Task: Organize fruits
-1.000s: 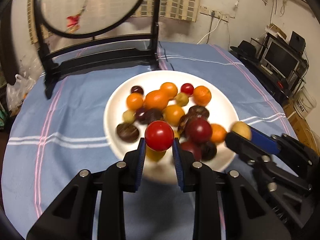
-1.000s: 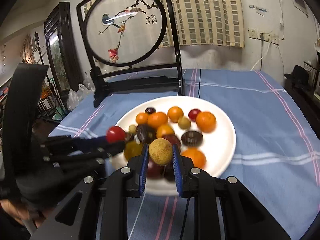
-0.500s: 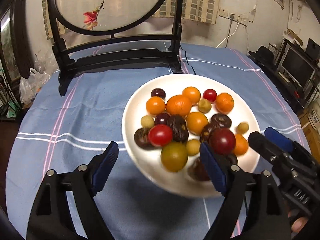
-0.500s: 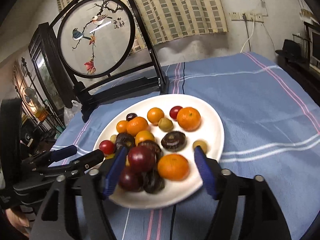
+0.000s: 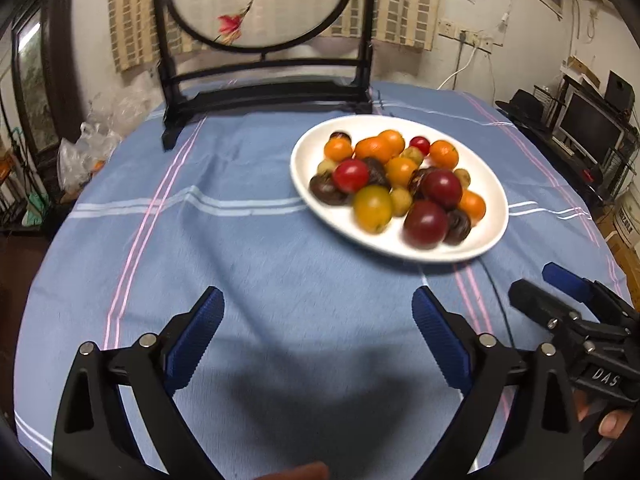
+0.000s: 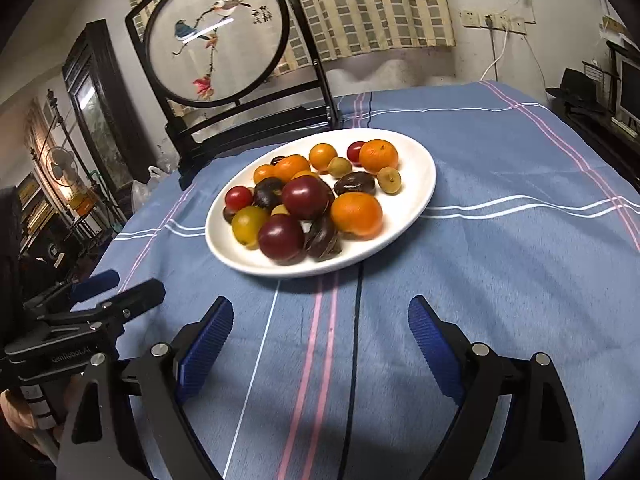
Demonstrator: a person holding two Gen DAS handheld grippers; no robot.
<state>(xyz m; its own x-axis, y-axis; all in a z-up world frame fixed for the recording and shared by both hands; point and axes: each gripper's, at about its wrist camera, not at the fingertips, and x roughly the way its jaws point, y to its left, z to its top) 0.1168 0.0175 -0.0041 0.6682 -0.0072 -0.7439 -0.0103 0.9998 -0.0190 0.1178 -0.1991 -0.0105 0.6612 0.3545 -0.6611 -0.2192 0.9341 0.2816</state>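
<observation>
1. Two grippers hover low over a round table covered with a blue striped cloth, both short of a white plate piled with fruit.
2. From the left wrist view, the left gripper has its blue-padded fingers spread wide with only cloth between them; it holds nothing.
3. From the right wrist view, the right gripper is likewise spread wide and holds nothing.
4. All the fruit sits on the plate, which rests on the cloth well ahead of both grippers.
5. Nearest the grippers lie a dark red plum and a second one just behind it, touching.
6. Beside them to the left sits a yellow-green fruit, and behind that a small red tomato.
7. To the right of the plums rests an orange tangerine; another tangerine sits at the far side of the plate.
8. Several dark brown, wrinkled fruits and small greenish ones fill the gaps.
9. Behind the plate stands a black wooden frame holding a round panel painted with birds on a branch.
10. In the left wrist view the plate appears to the right of centre, slightly blurred.
</observation>
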